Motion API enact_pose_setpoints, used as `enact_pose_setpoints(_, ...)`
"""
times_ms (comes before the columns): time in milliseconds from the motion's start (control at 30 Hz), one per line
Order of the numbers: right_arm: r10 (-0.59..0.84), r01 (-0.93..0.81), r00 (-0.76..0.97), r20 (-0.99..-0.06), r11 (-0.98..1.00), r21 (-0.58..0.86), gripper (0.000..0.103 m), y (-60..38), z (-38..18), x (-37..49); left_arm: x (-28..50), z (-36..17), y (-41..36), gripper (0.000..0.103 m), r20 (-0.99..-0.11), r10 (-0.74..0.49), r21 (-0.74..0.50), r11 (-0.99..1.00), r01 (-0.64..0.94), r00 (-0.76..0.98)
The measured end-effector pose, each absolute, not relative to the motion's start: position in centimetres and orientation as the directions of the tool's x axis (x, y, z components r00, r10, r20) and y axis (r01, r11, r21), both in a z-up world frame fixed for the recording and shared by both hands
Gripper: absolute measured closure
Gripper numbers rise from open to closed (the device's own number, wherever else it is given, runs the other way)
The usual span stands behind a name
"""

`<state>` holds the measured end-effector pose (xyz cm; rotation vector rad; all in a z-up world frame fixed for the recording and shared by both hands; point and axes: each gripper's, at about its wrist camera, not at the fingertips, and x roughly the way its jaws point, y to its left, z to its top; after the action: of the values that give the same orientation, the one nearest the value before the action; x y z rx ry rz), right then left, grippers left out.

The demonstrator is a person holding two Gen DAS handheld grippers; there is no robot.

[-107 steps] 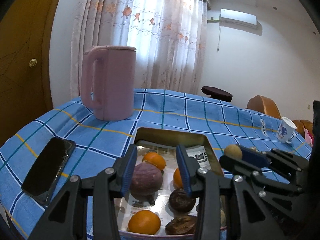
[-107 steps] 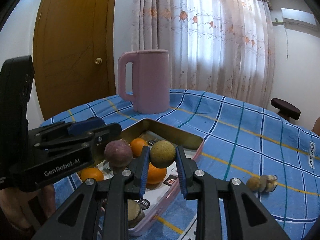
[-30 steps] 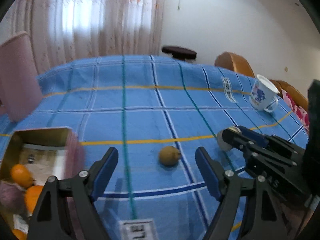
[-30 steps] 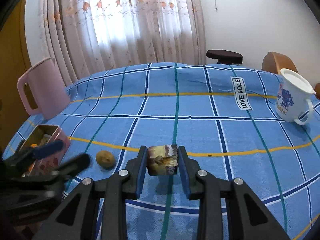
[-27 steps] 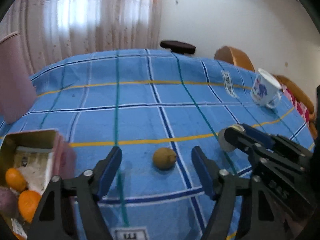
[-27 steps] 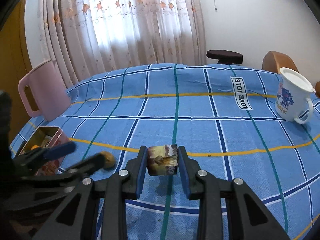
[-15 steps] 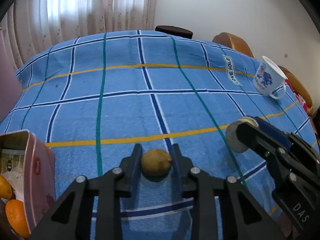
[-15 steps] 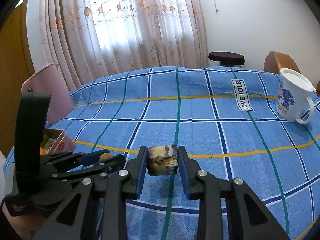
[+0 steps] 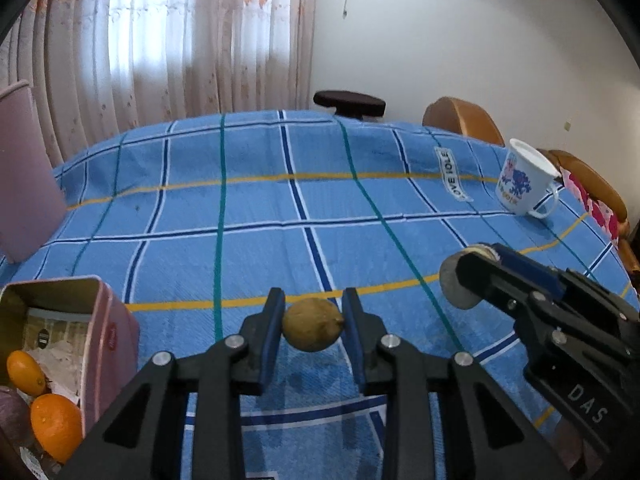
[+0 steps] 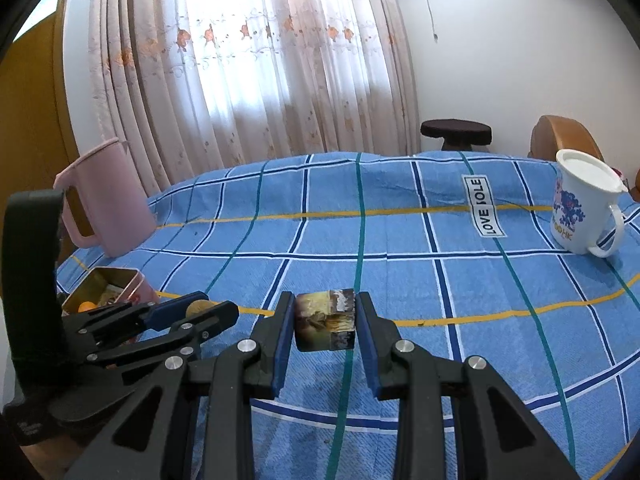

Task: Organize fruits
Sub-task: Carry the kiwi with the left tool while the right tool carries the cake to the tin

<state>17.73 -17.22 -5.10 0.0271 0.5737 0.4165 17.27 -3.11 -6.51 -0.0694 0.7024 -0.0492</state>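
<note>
Left claw [image 9: 313, 330] grips a brown fruit [image 9: 313, 330]; right claw [image 10: 325, 326], at its 3 o'clock, clamps a cut piece [image 10: 325, 326].

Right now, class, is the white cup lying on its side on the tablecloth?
No, the white cup stands upright on the blue checked tablecloth.

Right gripper [image 10: 325, 326] clamped on brown cut fruit piece [image 10: 325, 326] above blue checked tablecloth [image 10: 400, 240]. Left gripper [image 10: 196, 310] at left, pinching small yellowish fruit [image 10: 198, 305]. Pink tin [image 10: 110, 284] near tablecloth's left edge.
</note>
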Motion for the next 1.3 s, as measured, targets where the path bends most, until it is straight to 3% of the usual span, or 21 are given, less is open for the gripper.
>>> enact_pose_setpoints(1300,0.399,-0.414,0.85,-0.344,0.91,0.033,0.071,-16.9,-3.4,13.8,12.1,-3.9,-3.3,0.072,-0.401,0.013,-0.018,1.0,-0.022,0.916)
